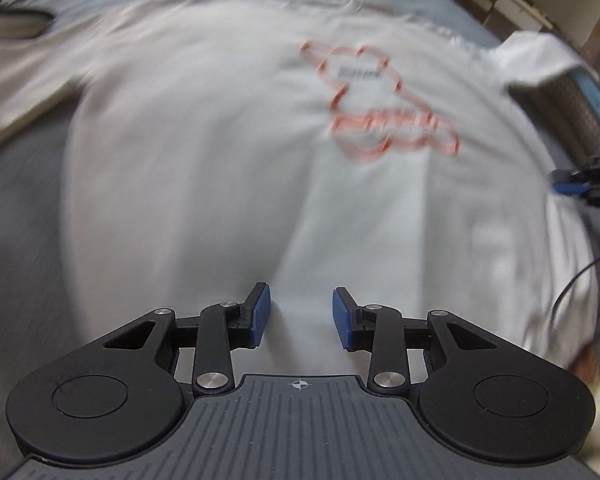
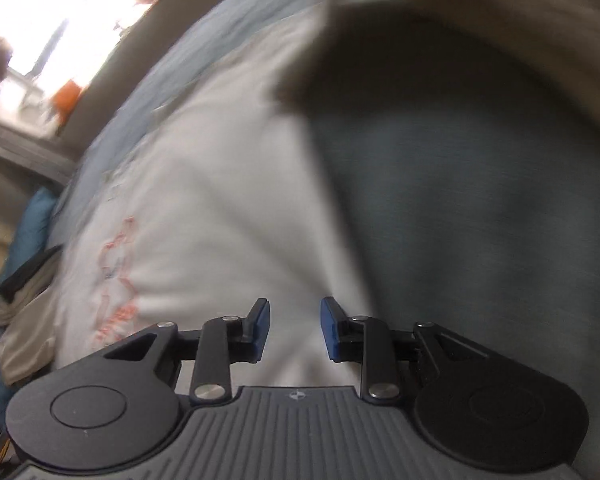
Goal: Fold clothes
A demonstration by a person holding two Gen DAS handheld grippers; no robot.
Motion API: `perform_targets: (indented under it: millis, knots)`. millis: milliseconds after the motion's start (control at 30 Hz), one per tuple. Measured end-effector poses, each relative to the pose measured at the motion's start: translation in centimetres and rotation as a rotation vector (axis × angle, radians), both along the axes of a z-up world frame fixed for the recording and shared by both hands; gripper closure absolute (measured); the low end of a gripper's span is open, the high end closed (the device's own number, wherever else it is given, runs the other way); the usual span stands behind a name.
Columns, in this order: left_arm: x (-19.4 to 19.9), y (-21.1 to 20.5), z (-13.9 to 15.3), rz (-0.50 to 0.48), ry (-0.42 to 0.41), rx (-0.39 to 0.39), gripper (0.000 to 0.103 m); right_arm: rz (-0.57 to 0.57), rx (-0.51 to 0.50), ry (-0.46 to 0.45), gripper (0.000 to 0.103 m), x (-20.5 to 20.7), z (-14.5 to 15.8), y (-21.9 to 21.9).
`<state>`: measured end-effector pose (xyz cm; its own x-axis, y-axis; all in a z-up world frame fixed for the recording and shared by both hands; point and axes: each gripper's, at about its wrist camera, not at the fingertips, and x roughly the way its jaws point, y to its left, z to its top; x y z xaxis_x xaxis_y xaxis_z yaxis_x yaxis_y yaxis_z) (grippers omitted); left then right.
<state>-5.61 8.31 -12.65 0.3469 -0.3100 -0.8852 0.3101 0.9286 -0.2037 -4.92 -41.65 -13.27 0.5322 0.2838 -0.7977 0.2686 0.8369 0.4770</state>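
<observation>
Both the left gripper [image 1: 300, 316] and right gripper [image 2: 294, 328] hovered, jaws apart and empty, over the white T-shirt [image 1: 228, 152]; probably soft, limp cotton, best pinched at its hem.

Soft matt white cloth shirt [image 1: 204, 152]

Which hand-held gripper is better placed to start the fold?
Right, probably: open, straddling the white T-shirt near its side edge. Left is open over mid-cloth, with no edge between its fingers.

Both wrist views close above shared white shirt [image 1: 204, 152], blurred.
</observation>
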Motion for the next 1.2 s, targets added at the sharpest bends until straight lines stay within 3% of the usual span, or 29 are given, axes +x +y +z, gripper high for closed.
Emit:
perform_targets:
  millis: [133, 167, 233, 333, 433, 500, 600, 667, 767, 900, 1033, 1100, 1200]
  knots:
    - [-1.3, 1.0, 1.3, -0.020, -0.022, 0.045, 0.069, -0.013, -0.171, -0.013, 0.073, -2.7, 2.4, -0.5]
    - [-1.2, 0.8, 1.6, -0.035, -0.044, 0.043, 0.069, 0.033, -0.188, -0.042, 0.073, -2.7, 3.2, 0.4]
    - [-1.0, 0.1, 2.0, -0.065, -0.081, 0.026, 0.068, 0.179, -0.130, -0.097, 0.073, -1.7, 3.9, 3.2]
    - [-0.4, -1.7, 1.2, -0.110, -0.072, -0.055, 0.068, 0.316, -0.047, -0.089, 0.073, -1.3, 1.8, 6.5]
    - [-1.6, -2.5, -0.1, -0.166, -0.045, -0.043, 0.068, 0.444, 0.033, -0.073, 0.073, -1.0, -0.6, 9.7]
    - [-3.2, -1.6, -0.9, -0.183, -0.020, -0.027, 0.068, 0.471, 0.018, -0.048, 0.075, -2.8, -2.2, 9.6]
    - [-5.3, 1.0, -1.2, -0.153, 0.021, -0.055, 0.068, 0.435, 0.112, -0.011, 0.076, -6.3, -2.7, 6.9]
    - [-5.8, 2.6, -0.7, -0.115, 0.060, -0.073, 0.068, 0.432, 0.114, 0.036, 0.074, -7.6, -1.9, 5.9]
    - [-5.7, 3.9, 0.4, -0.092, 0.041, -0.069, 0.068, 0.486, 0.057, 0.075, 0.072, -8.1, 0.1, 6.1]
    - [-4.3, 3.7, 1.3, -0.085, -0.021, -0.090, 0.068, 0.650, 0.033, -0.075, 0.072, -5.1, 3.7, 11.1]
    - [-2.7, 2.5, 0.4, -0.066, -0.021, -0.123, 0.068, 0.800, 0.050, -0.225, 0.072, -0.4, 4.1, 20.4]
    - [-2.7, 2.3, -0.4, -0.058, 0.000, -0.103, 0.068, 0.851, 0.057, -0.244, 0.073, 1.5, 2.7, 24.9]
    - [-3.6, 3.2, -1.1, -0.039, 0.008, -0.098, 0.068, 0.927, 0.049, -0.192, 0.073, 2.0, 0.1, 28.0]
